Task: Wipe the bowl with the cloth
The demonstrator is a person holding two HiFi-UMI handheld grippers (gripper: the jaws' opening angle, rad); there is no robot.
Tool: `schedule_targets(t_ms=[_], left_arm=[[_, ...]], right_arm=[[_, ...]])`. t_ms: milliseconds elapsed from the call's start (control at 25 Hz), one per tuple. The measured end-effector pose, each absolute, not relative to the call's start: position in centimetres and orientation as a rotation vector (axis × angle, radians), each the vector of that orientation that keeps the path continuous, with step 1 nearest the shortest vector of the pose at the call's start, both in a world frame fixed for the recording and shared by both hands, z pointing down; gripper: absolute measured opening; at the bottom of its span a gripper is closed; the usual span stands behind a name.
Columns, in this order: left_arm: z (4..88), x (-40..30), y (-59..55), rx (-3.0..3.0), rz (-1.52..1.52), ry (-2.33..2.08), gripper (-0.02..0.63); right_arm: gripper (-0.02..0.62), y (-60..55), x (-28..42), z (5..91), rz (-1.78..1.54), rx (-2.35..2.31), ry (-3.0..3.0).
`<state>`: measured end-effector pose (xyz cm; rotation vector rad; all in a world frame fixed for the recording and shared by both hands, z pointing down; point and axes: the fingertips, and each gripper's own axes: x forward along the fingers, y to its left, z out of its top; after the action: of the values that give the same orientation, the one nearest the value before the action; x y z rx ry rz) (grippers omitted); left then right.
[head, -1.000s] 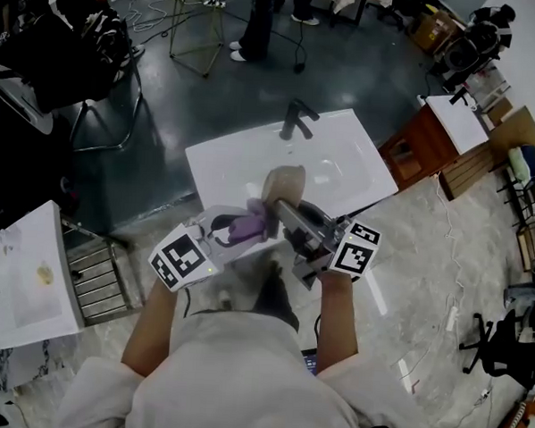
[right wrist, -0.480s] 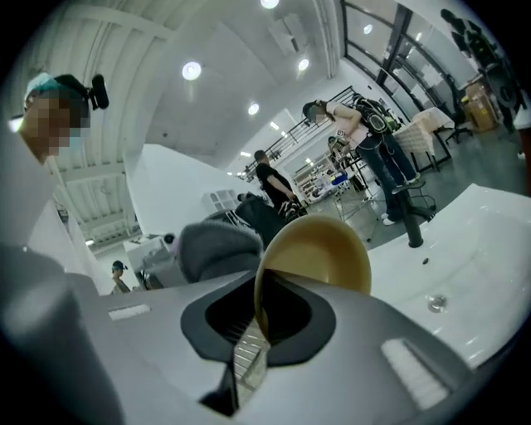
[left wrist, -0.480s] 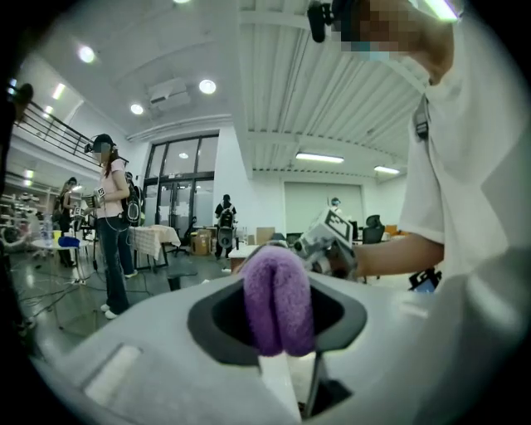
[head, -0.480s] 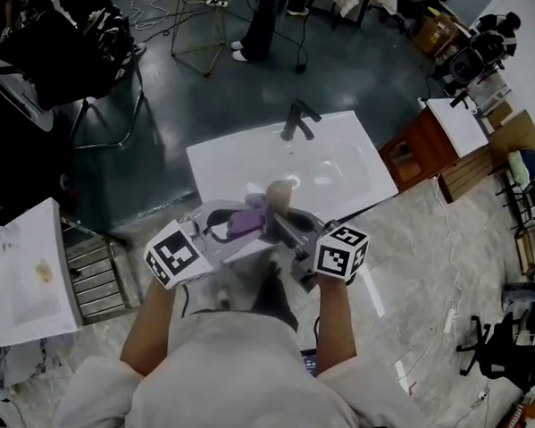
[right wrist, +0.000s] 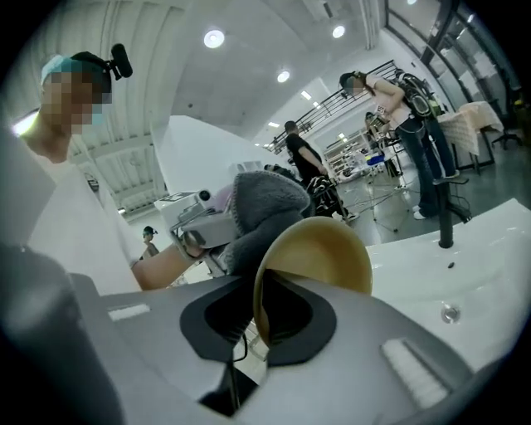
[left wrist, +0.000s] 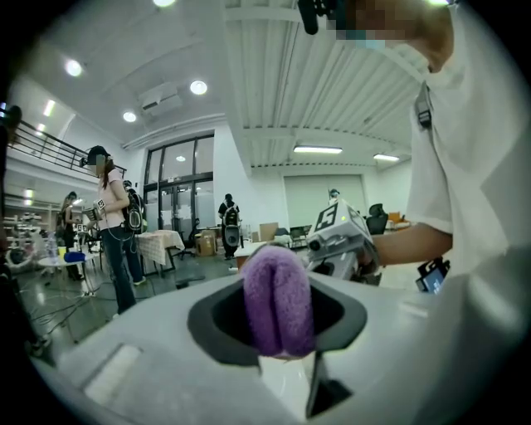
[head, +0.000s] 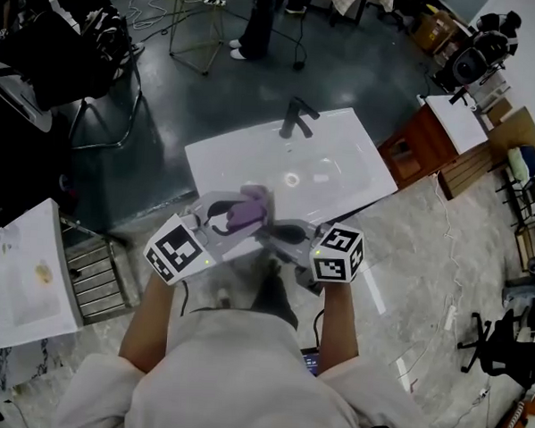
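Clamping one purple cloth (left wrist: 278,299) in its jaws, the left gripper (head: 240,218) faces the right gripper (right wrist: 274,319), jaws tight on one bowl (right wrist: 319,253).

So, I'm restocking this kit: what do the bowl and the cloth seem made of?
The bowl looks like thin plastic, perhaps wood: tan, smooth, faintly glossy, with a fine rim. The cloth looks like terry or microfibre: purple, soft fuzzy pile.

This is a big indoor work hall, like a test lab. A white sink (head: 342,163) with a black tap (head: 296,121) stands alone on the grey floor (head: 211,98). Cables (head: 148,19) lie on the far floor. Other people (left wrist: 112,224) wear camera gear. Round lights (left wrist: 197,87) shine on the high ceiling (left wrist: 332,91).
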<state>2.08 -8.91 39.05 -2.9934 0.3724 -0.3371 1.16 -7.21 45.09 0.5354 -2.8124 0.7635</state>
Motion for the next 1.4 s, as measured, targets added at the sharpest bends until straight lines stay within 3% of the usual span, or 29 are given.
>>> schedule_targets(t_ms=[1000,1400], left_arm=[[41.6,0.8,-11.2,-3.084,-0.374,0.452,0.115],[42.7,0.2,-11.4,-3.154,-0.371,0.423,0.115]], right_arm=[[0.037,-0.5,1.7,42.5,0.571,-0.003,-2.952],[0.015,-0.1,2.4,38.8,0.569,-0.110,-3.172]])
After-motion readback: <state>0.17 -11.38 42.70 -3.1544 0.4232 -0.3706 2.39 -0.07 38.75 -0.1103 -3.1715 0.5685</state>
